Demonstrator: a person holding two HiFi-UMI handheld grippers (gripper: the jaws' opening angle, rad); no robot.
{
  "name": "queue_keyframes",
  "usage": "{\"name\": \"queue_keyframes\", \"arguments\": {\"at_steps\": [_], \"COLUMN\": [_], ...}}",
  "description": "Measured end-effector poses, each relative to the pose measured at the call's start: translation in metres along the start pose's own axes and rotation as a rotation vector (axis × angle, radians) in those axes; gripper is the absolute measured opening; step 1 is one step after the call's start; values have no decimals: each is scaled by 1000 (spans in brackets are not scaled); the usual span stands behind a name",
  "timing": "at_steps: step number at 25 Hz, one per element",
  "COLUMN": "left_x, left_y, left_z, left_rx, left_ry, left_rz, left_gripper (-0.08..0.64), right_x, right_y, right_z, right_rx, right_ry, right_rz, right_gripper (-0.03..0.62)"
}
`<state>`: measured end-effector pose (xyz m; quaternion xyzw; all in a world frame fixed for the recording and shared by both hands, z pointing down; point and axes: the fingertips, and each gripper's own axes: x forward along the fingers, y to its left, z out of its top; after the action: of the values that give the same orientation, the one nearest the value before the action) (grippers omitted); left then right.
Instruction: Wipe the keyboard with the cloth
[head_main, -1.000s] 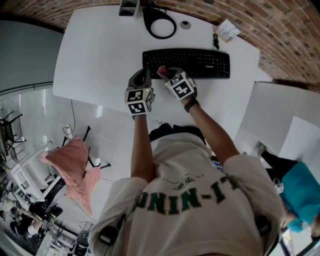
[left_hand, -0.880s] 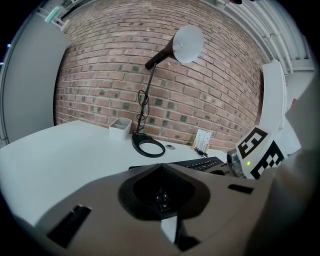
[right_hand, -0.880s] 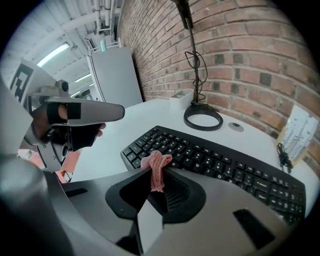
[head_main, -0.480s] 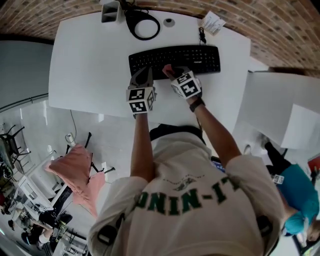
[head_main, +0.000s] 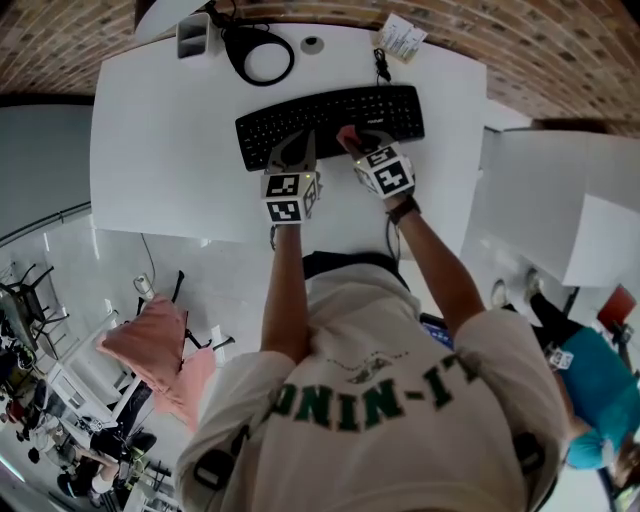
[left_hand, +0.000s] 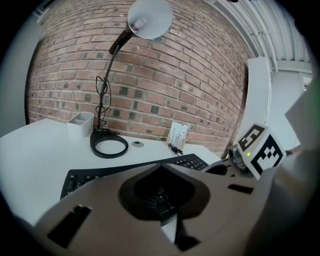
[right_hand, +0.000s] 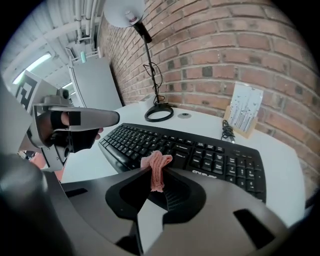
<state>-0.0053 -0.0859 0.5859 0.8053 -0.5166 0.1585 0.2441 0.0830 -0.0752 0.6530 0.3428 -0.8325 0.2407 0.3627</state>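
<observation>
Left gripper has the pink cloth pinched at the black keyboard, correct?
No: it is the right gripper whose fingers pinch the pink cloth at the black keyboard, as the right gripper view shows. The left gripper is closed on nothing.

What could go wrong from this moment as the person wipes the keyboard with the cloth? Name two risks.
1. Only a small tuft of the pink cloth pokes past the jaws of the right gripper, so the hard tips might scrape or press keys on the keyboard.
2. The keyboard rests on a smooth white table. A sideways push may slide it unless the left gripper, at its near edge, steadies it.
</observation>
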Motion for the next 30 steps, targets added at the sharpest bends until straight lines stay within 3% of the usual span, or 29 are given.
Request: {"name": "queue_keyframes", "arguments": {"at_steps": [13,18,27,30], "left_x": [38,47,20,2], "left_y": [-58,-73,-82,-79], "left_z": [4,7,19,29], "left_rx": [15,-1,-23,-26], "left_ry": [21,21,-1,-19], "left_rz": [-37,-42,-10,12], "left_gripper": [-6,-6,-6,-6], "right_x": [-44,-67,-91,-100], "right_y": [-80,-119,-161,-166], "right_z": [-34,-53,-77,-69], "right_rx": [76,103,178,175], "right_ry": [-13,0,34,-2], "right_rz": [-92,-167,-265,-301], "right_gripper": [54,54,54,54]}}
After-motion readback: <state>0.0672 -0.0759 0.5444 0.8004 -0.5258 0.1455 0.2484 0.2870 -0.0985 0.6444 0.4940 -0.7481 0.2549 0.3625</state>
